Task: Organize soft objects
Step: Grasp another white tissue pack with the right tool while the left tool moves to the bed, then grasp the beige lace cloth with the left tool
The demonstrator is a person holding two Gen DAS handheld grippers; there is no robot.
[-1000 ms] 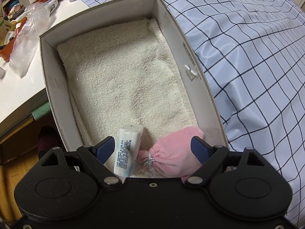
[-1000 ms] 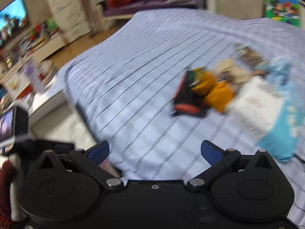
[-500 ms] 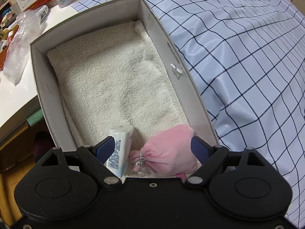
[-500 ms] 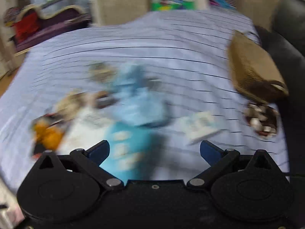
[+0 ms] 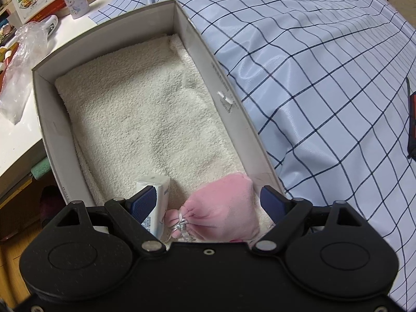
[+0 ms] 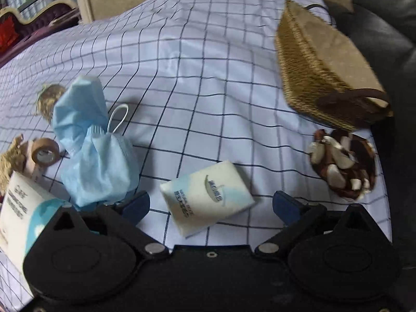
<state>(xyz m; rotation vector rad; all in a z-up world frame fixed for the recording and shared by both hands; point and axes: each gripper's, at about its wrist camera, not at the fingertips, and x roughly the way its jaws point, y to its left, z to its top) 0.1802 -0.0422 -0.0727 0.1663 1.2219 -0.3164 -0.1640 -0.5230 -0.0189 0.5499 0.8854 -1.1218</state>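
In the left wrist view a white cardboard box [image 5: 226, 96] lined with a cream towel [image 5: 145, 119] lies at the bed's edge. At its near end lie a white tissue pack [image 5: 158, 205] and a pink drawstring pouch [image 5: 223, 208]. My left gripper [image 5: 208, 202] is open above them, holding nothing. In the right wrist view my right gripper [image 6: 210, 205] is open and empty just above a white tissue pack [image 6: 208, 197] on the checked sheet. Blue face masks [image 6: 91, 145] lie to its left.
On the sheet lie a straw bag [image 6: 322, 65], a brown and white scrunchie [image 6: 343, 163], a tape roll [image 6: 45, 153], another tissue pack [image 6: 20, 213] and a furry item [image 6: 49, 98]. A white desk [image 5: 15, 135] with clutter stands left of the box. A dark armchair [image 6: 390, 52] is at right.
The right gripper swung right across the bed from the orange and black items to the tissue pack. The left gripper drew back a little over the box, still open.
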